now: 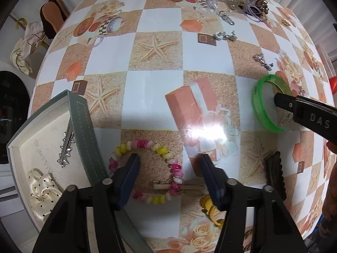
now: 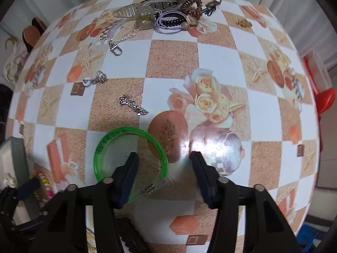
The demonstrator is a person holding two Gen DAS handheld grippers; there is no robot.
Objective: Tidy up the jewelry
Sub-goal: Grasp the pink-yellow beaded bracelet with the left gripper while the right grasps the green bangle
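Observation:
My left gripper [image 1: 169, 165] is open above a pink-and-yellow beaded bracelet [image 1: 147, 147] on the table, its left finger inside the loop. A grey-green jewelry box [image 1: 84, 122] stands at the left, holding a silver hair clip [image 1: 66, 149] and a cream dotted scrunchie [image 1: 42, 186]. My right gripper [image 2: 164, 163] is open over the right part of a green open bangle [image 2: 118, 139], left finger inside its ring. The bangle also shows in the left wrist view [image 1: 261, 103] with a right finger [image 1: 294, 105] on it.
Silver charms [image 2: 133, 105] and a white-bead trinket [image 2: 94, 80] lie mid-table. A pile of hair claws, ties and chains [image 2: 168, 14] sits at the far edge, with a gold piece [image 2: 244, 22]. A wooden clothespin [image 1: 168, 186], a yellow piece [image 1: 210, 208] and a dark scalloped clip [image 1: 276, 175] lie near my left gripper.

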